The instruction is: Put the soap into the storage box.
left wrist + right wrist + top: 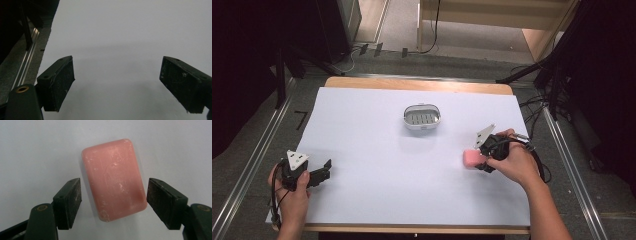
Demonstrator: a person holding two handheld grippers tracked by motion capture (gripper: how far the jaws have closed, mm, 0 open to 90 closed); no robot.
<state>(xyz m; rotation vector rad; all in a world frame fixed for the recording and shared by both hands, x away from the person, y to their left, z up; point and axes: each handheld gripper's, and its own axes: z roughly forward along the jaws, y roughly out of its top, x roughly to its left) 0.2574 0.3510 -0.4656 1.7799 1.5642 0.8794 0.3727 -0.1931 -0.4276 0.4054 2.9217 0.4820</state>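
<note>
Soap point(471, 159) lies on the sheet point(377, 190) at my right gripper point(482, 161), dish point(422, 117) well apart. Left gripper point(117, 85) gapes, holding nothing. My right gripper's view: pads point(71, 202) flank the bar, not yet pressing; I'd square them on its long sides before clamping.

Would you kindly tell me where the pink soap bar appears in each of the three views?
High view: pink soap bar, right of centre, at the right gripper.
Right gripper view: centre, between the open jaws.
Left gripper view: not in it.
Shared landmark: the white sheet.
</note>
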